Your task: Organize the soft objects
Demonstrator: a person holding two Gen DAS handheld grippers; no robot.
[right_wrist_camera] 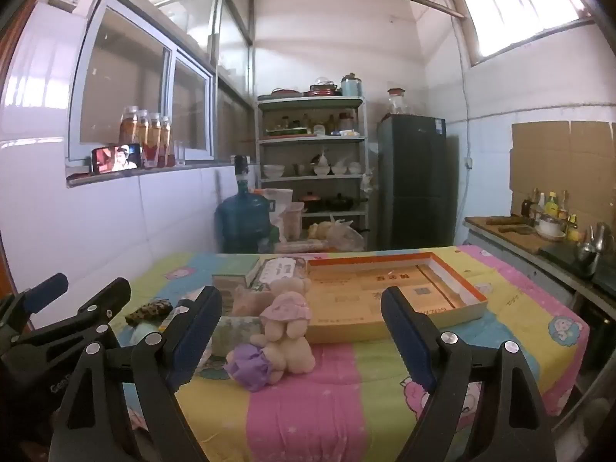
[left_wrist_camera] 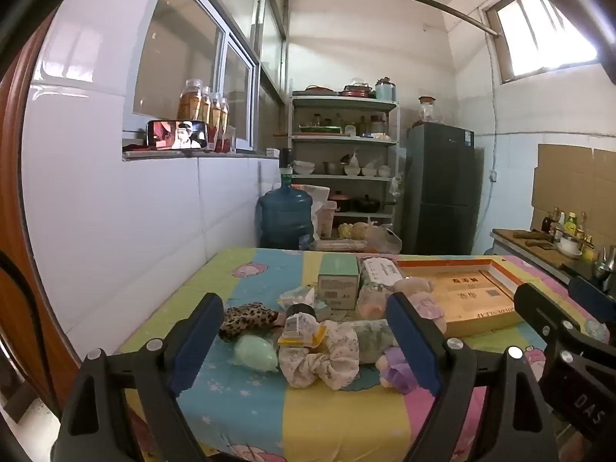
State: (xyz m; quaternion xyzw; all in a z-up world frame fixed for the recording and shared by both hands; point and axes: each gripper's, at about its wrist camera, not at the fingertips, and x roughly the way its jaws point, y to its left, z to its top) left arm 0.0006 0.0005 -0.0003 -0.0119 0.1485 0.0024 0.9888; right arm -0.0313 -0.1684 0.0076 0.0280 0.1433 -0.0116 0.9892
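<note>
Framing plush bear (right_wrist_camera: 283, 331) — right hand-held gripper (right_wrist_camera: 300, 331), agape

Background fixtures: a blue water jug (left_wrist_camera: 285, 211) stands on the floor beside a white shelving unit (left_wrist_camera: 343, 161) bearing bowls, jars and pots; right of it, a dark refrigerator (left_wrist_camera: 441, 188). A phone (left_wrist_camera: 177, 134) with a lit screen leans on the windowsill, just beside four tall jars (left_wrist_camera: 204, 109). Cardboard (right_wrist_camera: 562, 161) lines the right wall above a counter (right_wrist_camera: 512, 233).

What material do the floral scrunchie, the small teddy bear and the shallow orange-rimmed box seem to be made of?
Floral scrunchie: thin matte printed fabric, gathered in ruffles. Teddy bear: beige plush, fuzzy nap, with a purple cloth hat. Orange-rimmed box: probably cardboard, going by its flat stiff walls and printed tan bottom.
</note>
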